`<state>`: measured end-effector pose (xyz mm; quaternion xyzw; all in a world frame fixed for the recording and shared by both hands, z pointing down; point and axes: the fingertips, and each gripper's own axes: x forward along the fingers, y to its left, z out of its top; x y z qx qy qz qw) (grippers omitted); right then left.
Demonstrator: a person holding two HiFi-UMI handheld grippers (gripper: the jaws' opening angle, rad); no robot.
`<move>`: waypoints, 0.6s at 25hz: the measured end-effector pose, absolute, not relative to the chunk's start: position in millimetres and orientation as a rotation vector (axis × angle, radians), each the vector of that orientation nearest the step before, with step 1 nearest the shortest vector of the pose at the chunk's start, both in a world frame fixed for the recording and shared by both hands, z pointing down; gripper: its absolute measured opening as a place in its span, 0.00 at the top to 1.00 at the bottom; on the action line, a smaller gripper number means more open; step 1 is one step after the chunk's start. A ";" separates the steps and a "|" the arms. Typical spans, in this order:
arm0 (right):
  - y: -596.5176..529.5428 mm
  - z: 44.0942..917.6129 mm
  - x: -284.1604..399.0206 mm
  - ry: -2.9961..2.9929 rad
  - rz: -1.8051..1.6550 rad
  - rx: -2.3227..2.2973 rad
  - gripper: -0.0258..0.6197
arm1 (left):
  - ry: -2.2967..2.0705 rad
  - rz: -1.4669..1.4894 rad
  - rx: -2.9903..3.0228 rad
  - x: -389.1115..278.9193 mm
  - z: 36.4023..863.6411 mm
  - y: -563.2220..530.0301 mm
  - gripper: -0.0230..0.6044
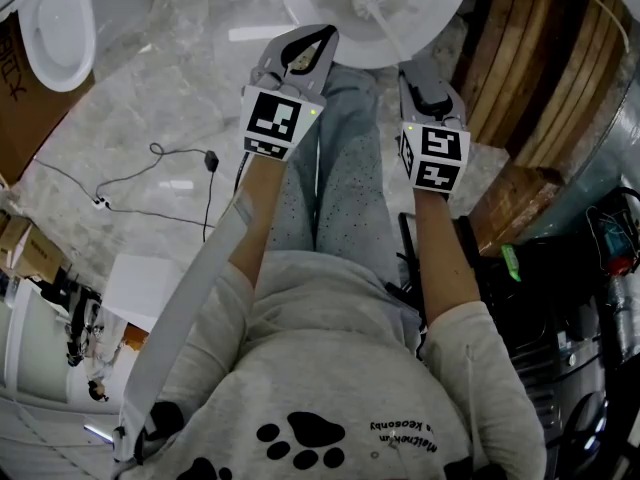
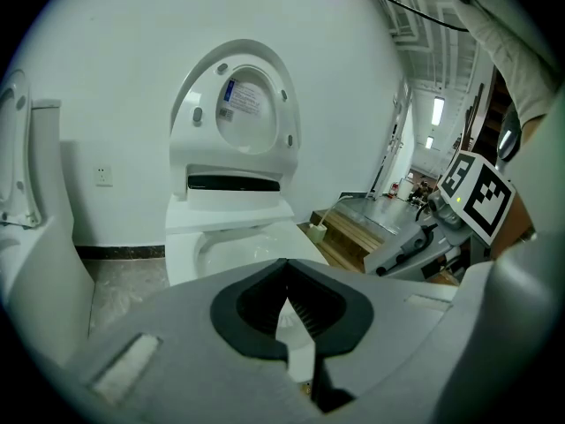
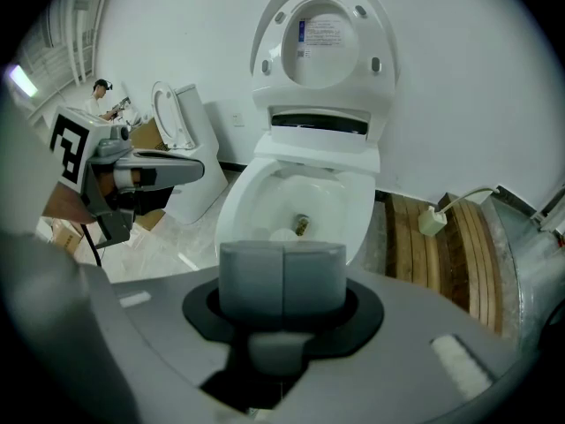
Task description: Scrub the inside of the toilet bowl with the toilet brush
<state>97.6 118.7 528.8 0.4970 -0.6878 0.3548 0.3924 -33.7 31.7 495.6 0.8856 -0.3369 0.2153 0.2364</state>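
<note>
Evidently toilet brush sits between right gripper fingers.

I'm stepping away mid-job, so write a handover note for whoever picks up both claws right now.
Left claw: shut, empty, held in front of the toilet bowl.
Right claw: shut on the white handle of the brush.
The brush head is down inside the bowl; the lid is up.
Done: brush picked up and in the bowl.
Left: scrub round the inside; how much is already scrubbed can't be told.
</note>
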 end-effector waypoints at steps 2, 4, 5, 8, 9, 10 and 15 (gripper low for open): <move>120.8 530.9 96.6 -1.741 0.902 1.256 0.72 | -0.917 0.600 2.415 -34.8 500.0 35.6 0.97; 122.1 532.3 95.5 -1.739 0.901 1.251 0.72 | -0.912 0.609 2.404 -35.7 503.8 39.1 0.97; 122.3 532.8 95.1 -1.738 0.900 1.249 0.72 | -0.910 0.613 2.400 -35.9 505.3 40.4 0.97; 122.1 534.2 94.5 -1.733 0.893 1.243 0.72 | -0.900 0.627 2.392 -35.4 509.7 43.7 0.97; 122.3 534.6 94.3 -1.732 0.891 1.241 0.72 | -0.895 0.632 2.390 -34.9 511.3 45.1 0.97; 122.4 534.9 94.0 -1.732 0.889 1.238 0.72 | -0.889 0.636 2.388 -34.3 512.6 46.7 0.97; 124.1 537.8 92.1 -1.726 0.887 1.228 0.72 | -0.849 0.662 2.379 -31.1 520.1 56.2 0.97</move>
